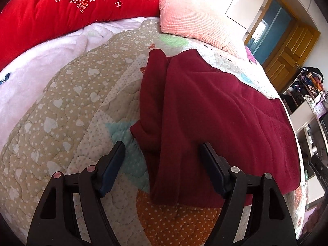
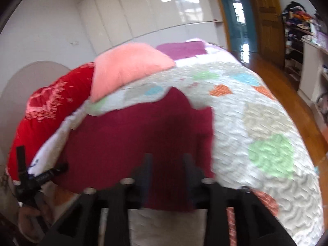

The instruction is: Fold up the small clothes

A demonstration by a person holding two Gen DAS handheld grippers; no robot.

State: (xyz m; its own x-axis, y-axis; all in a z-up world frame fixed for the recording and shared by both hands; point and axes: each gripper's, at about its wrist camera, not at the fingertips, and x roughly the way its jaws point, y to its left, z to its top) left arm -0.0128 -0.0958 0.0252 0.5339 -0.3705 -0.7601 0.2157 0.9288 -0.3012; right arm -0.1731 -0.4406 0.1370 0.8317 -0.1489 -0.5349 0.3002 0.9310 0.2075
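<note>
A dark red fleece garment (image 1: 215,110) lies on the patchwork quilt (image 1: 67,106), partly folded, with a long folded strip running toward me. My left gripper (image 1: 163,149) is open just above the quilt, its jaws astride the near end of that strip, not closed on it. In the blurred right wrist view the same garment (image 2: 143,127) fills the middle. My right gripper (image 2: 167,160) hovers over its near edge with its jaws a narrow gap apart, holding nothing. The left gripper (image 2: 32,174) shows at the left edge of that view.
A red floral duvet (image 1: 61,10) and a pink pillow (image 1: 194,18) lie at the head of the bed, with a white blanket (image 1: 41,61) beside them. Past the bed's edge are a wooden floor (image 2: 287,94), a door (image 1: 291,51) and cluttered shelves (image 1: 307,94).
</note>
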